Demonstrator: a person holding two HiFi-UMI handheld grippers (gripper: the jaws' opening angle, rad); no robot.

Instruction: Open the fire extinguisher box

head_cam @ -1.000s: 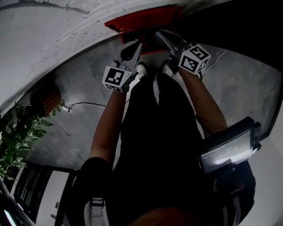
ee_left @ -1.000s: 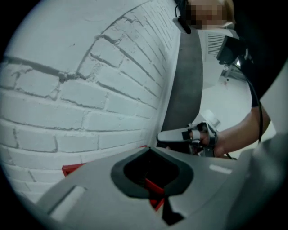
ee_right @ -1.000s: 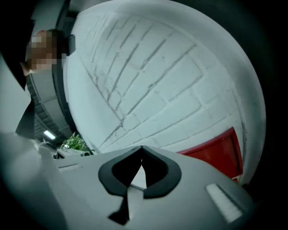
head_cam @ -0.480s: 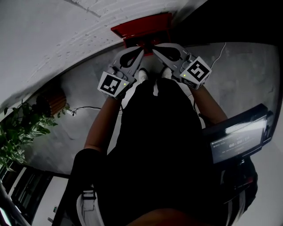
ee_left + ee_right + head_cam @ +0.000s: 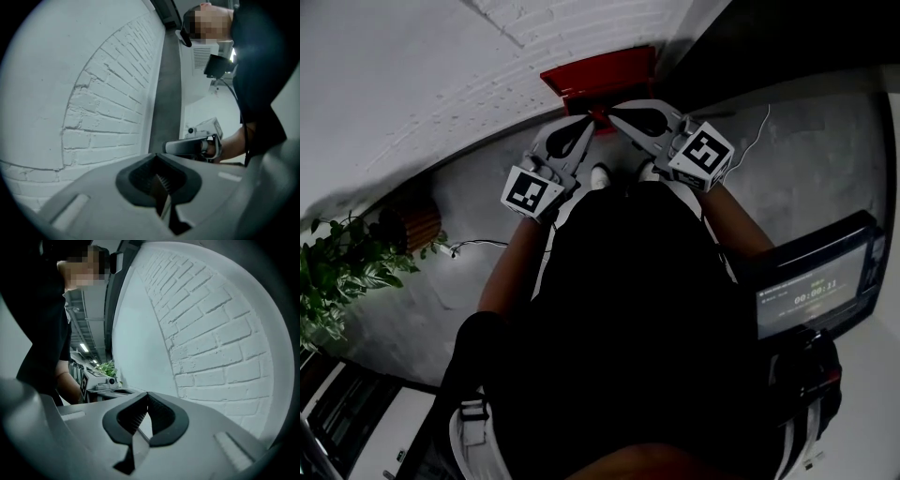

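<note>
Head view: the grey left tongs (image 5: 586,122) and right tongs (image 5: 619,114) are both shut on nothing, tips close together. Just beyond them sits the red metal fire extinguisher box (image 5: 602,73) against the white brick wall (image 5: 441,66). Shut tips could skid off its edge, I'd say.

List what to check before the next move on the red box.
1. Red box in the head view, by the brick wall: ok.
2. Left gripper empty, jaws together: ok.
3. Right gripper empty, jaws together: ok.
4. Both gripper tips close to the box's near edge: ok.
5. Handle or latch located: cannot tell.
6. Tips touching the box: cannot tell.
</note>
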